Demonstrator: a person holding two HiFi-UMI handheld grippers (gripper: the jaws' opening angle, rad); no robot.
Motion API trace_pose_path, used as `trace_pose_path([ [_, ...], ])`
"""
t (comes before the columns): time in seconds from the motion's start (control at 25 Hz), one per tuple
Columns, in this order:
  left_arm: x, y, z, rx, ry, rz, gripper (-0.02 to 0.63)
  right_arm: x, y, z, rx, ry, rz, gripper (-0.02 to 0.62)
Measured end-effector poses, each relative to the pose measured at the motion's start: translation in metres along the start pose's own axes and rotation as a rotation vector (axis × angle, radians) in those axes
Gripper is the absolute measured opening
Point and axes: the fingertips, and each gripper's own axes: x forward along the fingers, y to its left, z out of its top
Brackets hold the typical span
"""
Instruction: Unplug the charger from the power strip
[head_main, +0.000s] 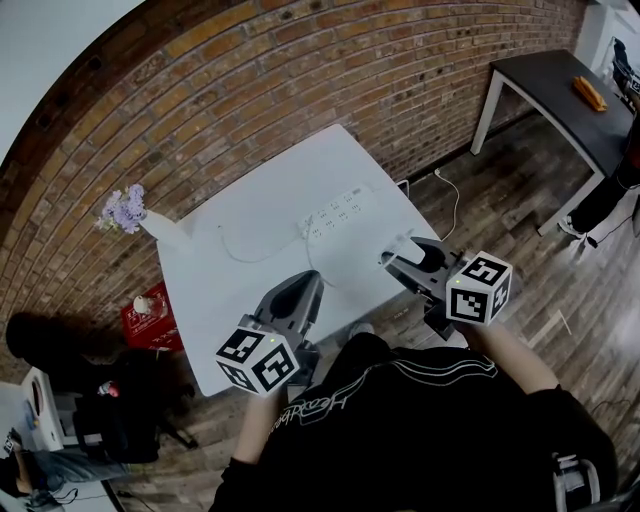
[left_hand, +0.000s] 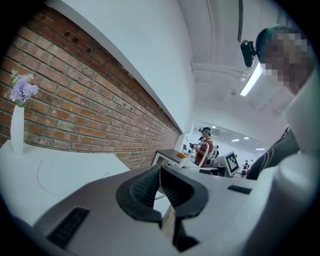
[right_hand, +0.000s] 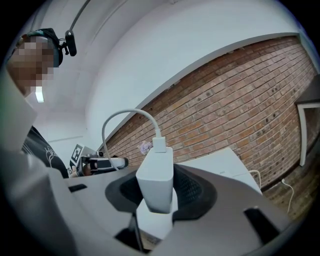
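Observation:
The white power strip (head_main: 335, 212) lies on the white table (head_main: 260, 225), its thin white cord (head_main: 245, 255) curling to the left. My right gripper (head_main: 397, 259) is shut on the white charger (head_main: 391, 254), which is clear of the strip, over the table's near right part. In the right gripper view the charger (right_hand: 156, 181) stands upright between the dark pads, with its white cable (right_hand: 117, 120) arching up and left. My left gripper (head_main: 310, 283) hovers over the table's near edge; its jaws (left_hand: 160, 186) are shut with nothing between them.
A white vase of purple flowers (head_main: 128, 211) stands at the table's far left corner, against the brick wall (head_main: 300, 70). A dark side table (head_main: 560, 95) with an orange thing (head_main: 589, 92) stands at the right. A red object (head_main: 150, 305) lies on the floor to the left.

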Motion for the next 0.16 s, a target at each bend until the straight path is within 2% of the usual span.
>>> trace_pose_path([
  [0.16,-0.0017,-0.0057,0.001,0.003,-0.003,-0.006,0.009,-0.0045,0.0037,0.0011,-0.005,-0.005,-0.002,0.121],
])
